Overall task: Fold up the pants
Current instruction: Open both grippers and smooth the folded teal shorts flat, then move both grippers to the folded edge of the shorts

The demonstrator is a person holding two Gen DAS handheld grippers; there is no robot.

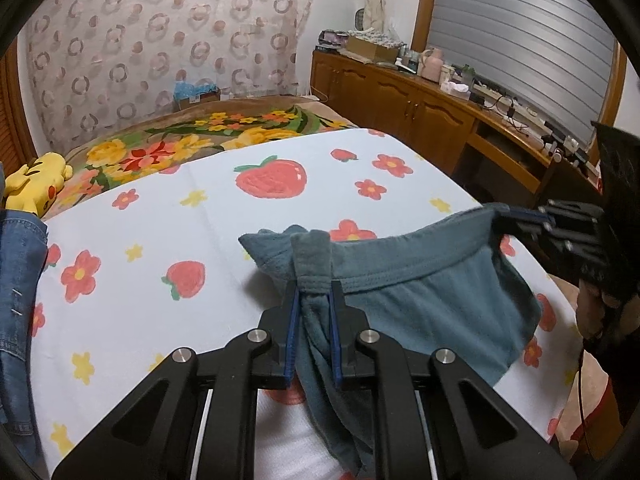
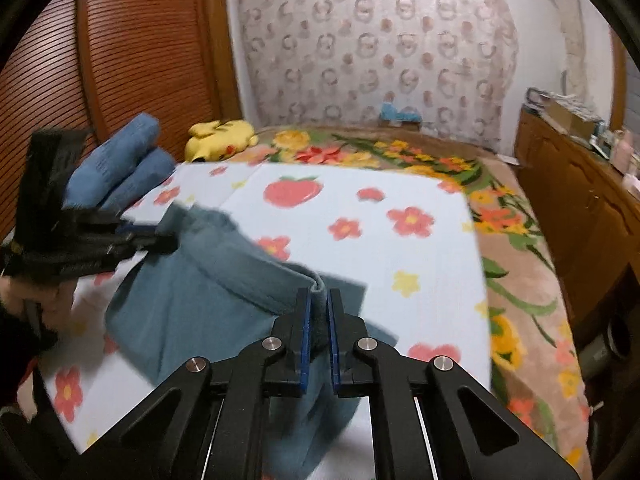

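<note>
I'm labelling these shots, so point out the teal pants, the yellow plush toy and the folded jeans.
teal pants (image 1: 432, 292), left wrist view, on the waistband.
yellow plush toy (image 2: 224, 140), right wrist view, on its body.
folded jeans (image 1: 20, 272), left wrist view, on the denim at the picture's left edge.

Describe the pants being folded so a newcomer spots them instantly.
Start at the bed's white sheet printed with strawberries and flowers. At its near edge hang the teal-grey pants, their waistband stretched between the left hand-held gripper and the right hand-held gripper. Unlike the blue denim at the sheet's side, they are soft, plain and lifted.
</note>
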